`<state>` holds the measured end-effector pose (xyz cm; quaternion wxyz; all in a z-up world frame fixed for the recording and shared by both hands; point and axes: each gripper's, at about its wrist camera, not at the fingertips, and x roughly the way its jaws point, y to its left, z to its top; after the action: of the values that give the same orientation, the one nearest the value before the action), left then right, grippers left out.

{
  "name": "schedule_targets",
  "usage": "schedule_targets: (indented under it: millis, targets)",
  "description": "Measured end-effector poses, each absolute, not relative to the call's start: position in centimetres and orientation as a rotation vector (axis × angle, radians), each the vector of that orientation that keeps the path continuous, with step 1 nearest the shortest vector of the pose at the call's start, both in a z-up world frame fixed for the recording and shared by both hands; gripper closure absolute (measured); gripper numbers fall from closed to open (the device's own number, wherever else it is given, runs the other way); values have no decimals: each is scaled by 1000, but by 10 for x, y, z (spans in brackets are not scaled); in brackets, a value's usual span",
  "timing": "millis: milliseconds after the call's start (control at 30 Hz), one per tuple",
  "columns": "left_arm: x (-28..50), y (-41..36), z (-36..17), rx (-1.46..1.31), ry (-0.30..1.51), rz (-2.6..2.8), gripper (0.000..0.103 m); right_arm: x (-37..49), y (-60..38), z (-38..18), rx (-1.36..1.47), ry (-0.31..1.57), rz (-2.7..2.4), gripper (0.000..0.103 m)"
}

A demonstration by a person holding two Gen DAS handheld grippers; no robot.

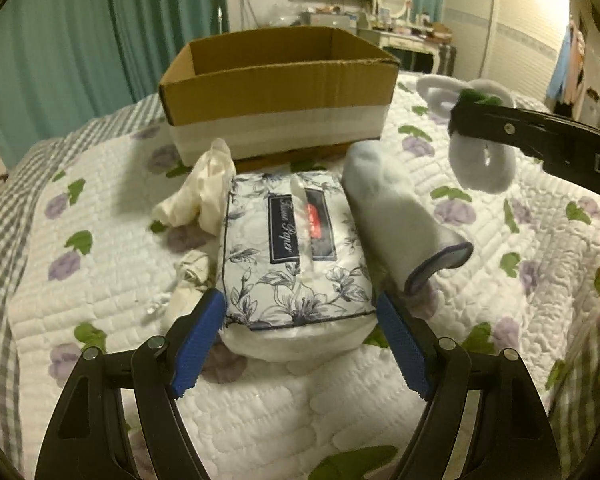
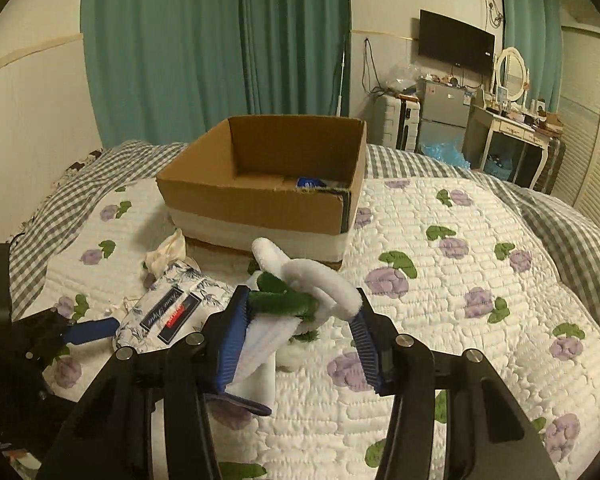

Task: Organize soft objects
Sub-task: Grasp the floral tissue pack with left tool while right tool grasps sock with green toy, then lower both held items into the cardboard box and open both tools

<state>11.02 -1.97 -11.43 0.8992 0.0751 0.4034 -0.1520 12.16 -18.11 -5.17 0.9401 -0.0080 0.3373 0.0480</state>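
Note:
A floral tissue pack (image 1: pixel 296 248) lies on the quilt, its near end between the blue pads of my open left gripper (image 1: pixel 302 320), not clamped. A white sock (image 1: pixel 396 216) lies right of it, crumpled cream cloths (image 1: pixel 200 196) to its left. My right gripper (image 2: pixel 300 320) is shut on a white and green pipe-cleaner flower (image 2: pixel 300 292) and holds it above the bed; it also shows in the left wrist view (image 1: pixel 480 148). The open cardboard box (image 2: pixel 260 200) stands behind, a blue item (image 2: pixel 310 183) inside.
The quilted floral bedspread (image 2: pixel 460 280) stretches right of the box. Teal curtains (image 2: pixel 220 40) hang behind. A dresser with mirror (image 2: pixel 508 120), a small fridge (image 2: pixel 444 108) and a wall TV (image 2: pixel 456 44) stand beyond the bed.

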Motion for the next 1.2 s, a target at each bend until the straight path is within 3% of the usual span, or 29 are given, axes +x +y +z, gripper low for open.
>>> schedule_targets:
  millis: [367,467,667,1000,1200]
  targets:
    - [139,-18,-141,100,916,-285,22,122,-184,-62,-3,712,107,54]
    - [133,-24,-141,141,888,-288,27,121,-186,-64,3,715,108,54]
    - [117,-30,-132,171,859,-302,50,111,-188,-64,17,717,114,54]
    - [86,-23,-65,158,701,-312,55,93,-194,-32,38,649,130,54]
    - [104,-18,-3,144,589,-310,54,113,-197,18,12,553,150,54]
